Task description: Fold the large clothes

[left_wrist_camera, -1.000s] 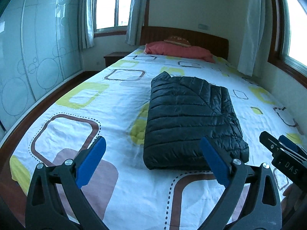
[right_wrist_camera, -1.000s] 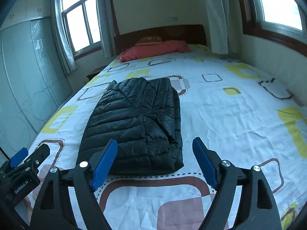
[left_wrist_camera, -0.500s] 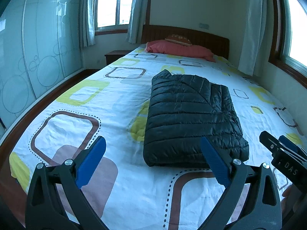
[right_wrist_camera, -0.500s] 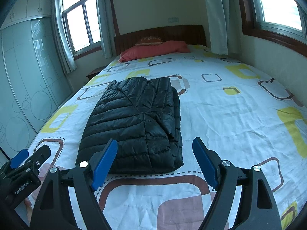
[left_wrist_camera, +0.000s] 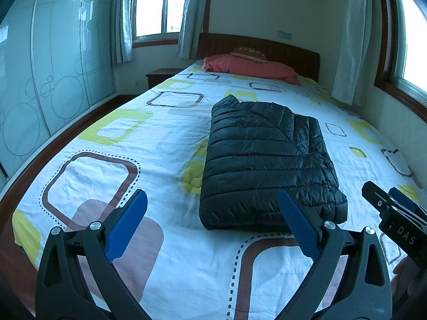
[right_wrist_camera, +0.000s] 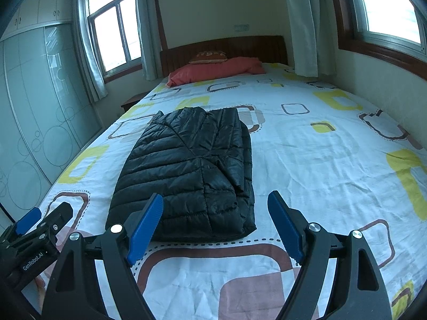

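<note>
A black quilted puffer jacket (left_wrist_camera: 267,165) lies folded into a thick rectangle on the patterned bed sheet (left_wrist_camera: 149,240). Its near edge is just beyond both sets of fingertips. My left gripper (left_wrist_camera: 212,197) hovers above the sheet at the foot of the bed, open, with nothing between its blue pads (left_wrist_camera: 125,226). In the right wrist view the jacket (right_wrist_camera: 186,173) sits ahead and slightly left. My right gripper (right_wrist_camera: 215,197) is open and holds nothing. Each gripper shows at the edge of the other's view: the right gripper (left_wrist_camera: 392,213) and the left gripper (right_wrist_camera: 34,229).
A pink pillow (left_wrist_camera: 250,66) lies against the wooden headboard (left_wrist_camera: 288,50) at the far end. A frosted sliding wardrobe (left_wrist_camera: 40,93) runs along the left, with a nightstand (left_wrist_camera: 160,76) in the corner. The wall below a window (right_wrist_camera: 387,85) borders the bed's right side.
</note>
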The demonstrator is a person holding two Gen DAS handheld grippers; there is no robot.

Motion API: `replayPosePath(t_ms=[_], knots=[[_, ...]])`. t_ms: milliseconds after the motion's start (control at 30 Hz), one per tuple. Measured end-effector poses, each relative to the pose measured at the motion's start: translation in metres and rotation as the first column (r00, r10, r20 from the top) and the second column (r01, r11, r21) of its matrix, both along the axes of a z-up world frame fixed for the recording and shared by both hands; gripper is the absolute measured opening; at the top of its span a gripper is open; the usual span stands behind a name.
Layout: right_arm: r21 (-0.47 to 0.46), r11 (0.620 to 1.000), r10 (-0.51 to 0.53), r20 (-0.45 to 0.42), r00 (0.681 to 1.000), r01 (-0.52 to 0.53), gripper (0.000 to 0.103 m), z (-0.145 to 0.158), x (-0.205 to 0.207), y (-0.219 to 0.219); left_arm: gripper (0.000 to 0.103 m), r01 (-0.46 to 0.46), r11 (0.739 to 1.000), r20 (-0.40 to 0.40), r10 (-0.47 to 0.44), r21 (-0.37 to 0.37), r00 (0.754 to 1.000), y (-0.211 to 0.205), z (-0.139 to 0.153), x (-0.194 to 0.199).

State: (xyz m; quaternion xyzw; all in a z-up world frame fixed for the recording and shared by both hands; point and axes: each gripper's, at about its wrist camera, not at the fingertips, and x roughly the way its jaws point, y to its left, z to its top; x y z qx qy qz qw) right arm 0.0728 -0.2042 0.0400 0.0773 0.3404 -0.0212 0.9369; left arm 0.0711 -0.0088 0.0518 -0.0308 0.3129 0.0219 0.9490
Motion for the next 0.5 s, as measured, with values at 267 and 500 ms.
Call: replayPosePath(t_ms=[267, 500], knots=[[-0.002, 1.0, -0.001, 0.002, 1.0, 0.001, 0.079, -0.0003, -0.0002, 0.001, 0.099, 0.001, 1.0, -0.005, -0.001, -0.004, 1.0, -0.0003, -0.0028, 0.0002], [-0.002, 1.0, -0.001, 0.003, 1.0, 0.001, 0.079, -0.0004, -0.0001, 0.001, 0.099, 0.001, 1.0, -0.008, -0.001, -0.005, 1.0, -0.0005, -0.0044, 0.0]])
